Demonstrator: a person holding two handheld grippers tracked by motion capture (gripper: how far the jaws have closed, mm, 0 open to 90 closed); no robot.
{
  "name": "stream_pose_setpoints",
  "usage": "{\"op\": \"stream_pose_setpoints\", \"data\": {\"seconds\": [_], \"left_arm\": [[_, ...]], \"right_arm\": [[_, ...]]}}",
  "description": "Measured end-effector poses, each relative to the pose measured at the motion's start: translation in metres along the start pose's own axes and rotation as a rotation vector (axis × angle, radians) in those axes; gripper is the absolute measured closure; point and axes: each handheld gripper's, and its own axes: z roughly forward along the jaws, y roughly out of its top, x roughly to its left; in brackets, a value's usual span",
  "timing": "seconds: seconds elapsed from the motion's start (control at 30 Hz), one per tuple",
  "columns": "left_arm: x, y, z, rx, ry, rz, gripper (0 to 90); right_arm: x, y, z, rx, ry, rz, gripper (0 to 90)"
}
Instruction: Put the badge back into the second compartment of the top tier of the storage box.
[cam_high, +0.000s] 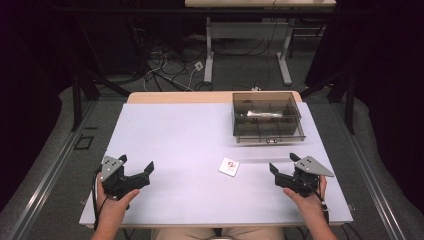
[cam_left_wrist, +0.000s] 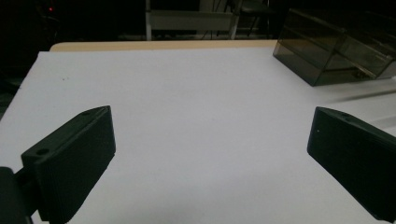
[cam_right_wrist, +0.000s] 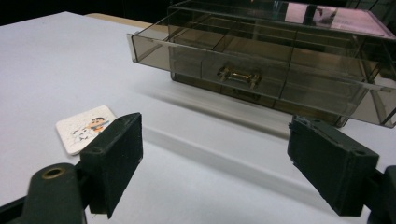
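Two grippers (left, right, fingers apart), one card, one box.

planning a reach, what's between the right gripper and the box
Bare white table in the high view. The card lies left of the right gripper, off the line to the box.

I see both forearms entering from the near edge of the high view, each hand gripping one tool low over the near part of the table. My left gripper sits at the near left, jaws spread wide, nothing between them. My right gripper sits at the near right, jaws equally wide apart and empty. The left hand and right hand wrap the tool bodies from behind.
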Motion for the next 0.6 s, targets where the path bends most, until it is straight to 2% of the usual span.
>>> {"op": "stream_pose_setpoints", "data": {"seconds": [0.07, 0.23, 0.27, 0.3, 0.33, 0.43, 0.6], "left_arm": [[-0.002, 0.000, 0.000, 0.013, -0.015, -0.011, 1.3], [-0.005, 0.000, 0.000, 0.022, -0.001, 0.011, 3.3], [-0.005, 0.000, 0.000, 0.030, 0.002, 0.021, 3.5], [-0.006, -0.001, 0.000, 0.031, -0.001, 0.016, 3.4], [-0.006, -0.002, 0.001, 0.031, -0.004, 0.012, 3.4], [-0.008, -0.003, 0.002, 0.046, 0.002, 0.024, 3.4], [-0.010, -0.006, 0.002, 0.060, -0.017, 0.023, 2.9]], "right_arm": [[-0.001, 0.000, 0.001, -0.002, -0.001, -0.009, 18.1], [0.000, 0.000, 0.003, 0.011, 0.011, -0.003, 18.4], [0.001, 0.000, 0.004, 0.005, 0.018, 0.003, 18.7], [0.001, 0.001, 0.005, 0.014, 0.022, -0.008, 18.8], [0.002, 0.002, 0.006, 0.006, 0.026, 0.005, 18.9], [0.005, 0.005, 0.009, 0.008, 0.048, -0.012, 19.0], [0.012, 0.013, 0.012, 0.003, 0.089, -0.019, 19.7]]}}
